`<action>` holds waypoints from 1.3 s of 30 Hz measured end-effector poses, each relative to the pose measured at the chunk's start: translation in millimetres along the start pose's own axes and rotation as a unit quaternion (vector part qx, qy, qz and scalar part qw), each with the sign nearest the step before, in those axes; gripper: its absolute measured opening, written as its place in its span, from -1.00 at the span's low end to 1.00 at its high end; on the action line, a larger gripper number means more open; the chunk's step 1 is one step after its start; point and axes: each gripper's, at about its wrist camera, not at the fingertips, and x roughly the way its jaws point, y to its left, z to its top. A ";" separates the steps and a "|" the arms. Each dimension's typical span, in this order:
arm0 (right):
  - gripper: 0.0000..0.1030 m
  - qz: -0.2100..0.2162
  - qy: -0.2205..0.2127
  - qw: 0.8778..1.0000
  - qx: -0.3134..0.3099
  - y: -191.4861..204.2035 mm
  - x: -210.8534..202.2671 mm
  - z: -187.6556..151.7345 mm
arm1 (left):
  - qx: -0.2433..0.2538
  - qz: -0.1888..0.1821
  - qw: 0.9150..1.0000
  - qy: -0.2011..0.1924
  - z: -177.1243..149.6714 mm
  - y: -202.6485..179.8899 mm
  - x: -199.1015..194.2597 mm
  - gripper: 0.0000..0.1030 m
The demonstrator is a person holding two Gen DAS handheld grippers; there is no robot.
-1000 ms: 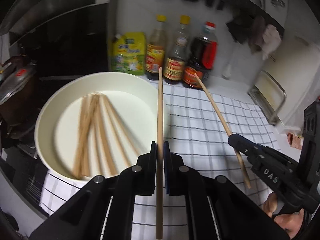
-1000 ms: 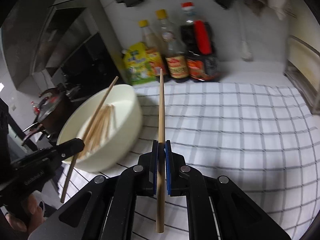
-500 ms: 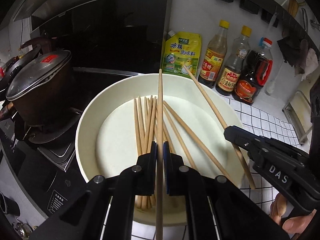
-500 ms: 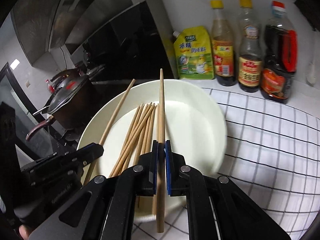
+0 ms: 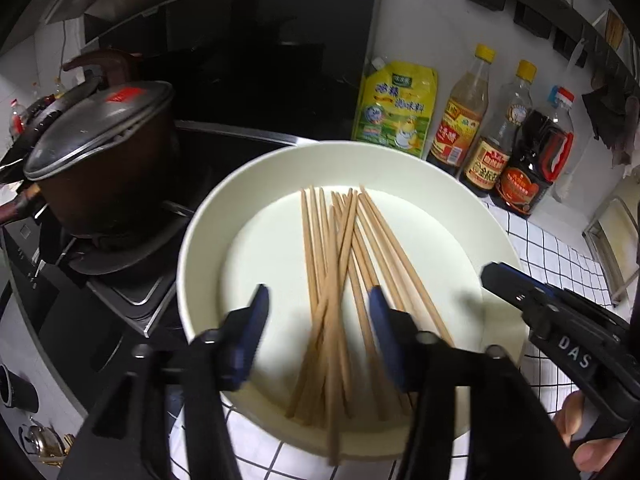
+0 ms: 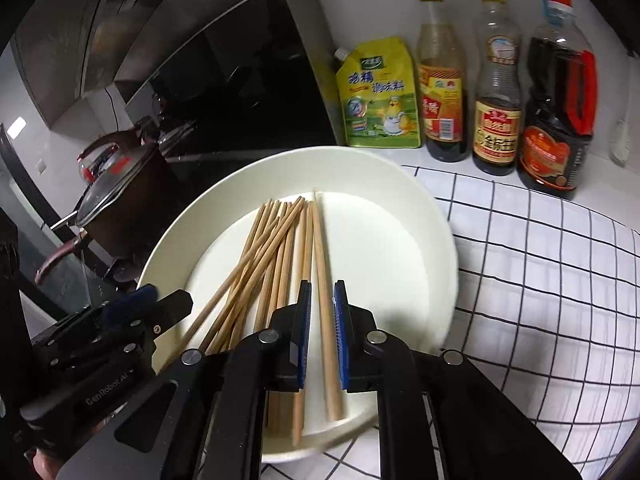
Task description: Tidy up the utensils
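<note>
Wooden chopsticks [image 5: 340, 264] lie fanned in a shallow white bowl [image 5: 208, 216] filling the middle of both views, on a checked cloth [image 6: 540, 260]. At the bottom of the left wrist view the left gripper [image 5: 318, 316] is opening, its blue pads well apart above the pile; one blurred stick runs down between them and is cut off by the bowl's near rim, touching neither pad. In the right wrist view the right gripper [image 6: 322, 312] is also opening, a narrow gap on each side of the chopstick between its pads; that stick's lower end rests in the bowl. A lidded pot [image 5: 100, 148] sits at the left, partly hidden. Sauce bottles [image 6: 496, 80] and a yellow pouch [image 6: 378, 96] line the wall at upper right.
</note>
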 end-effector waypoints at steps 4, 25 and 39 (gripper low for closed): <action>-0.74 -0.007 -0.006 1.000 -0.003 2.6 -10.6 -5.8 | 0.000 0.004 1.000 -0.007 0.0 2.4 -8.6 0.17; -0.57 -0.027 -0.029 0.999 -0.017 24.3 -45.0 -19.7 | 0.010 0.008 1.000 -0.026 -7.1 -0.1 -46.8 0.25; -0.41 -0.031 -0.038 0.999 -0.017 28.6 -59.8 -23.2 | 0.013 0.006 0.999 -0.044 -6.9 -3.1 -64.9 0.45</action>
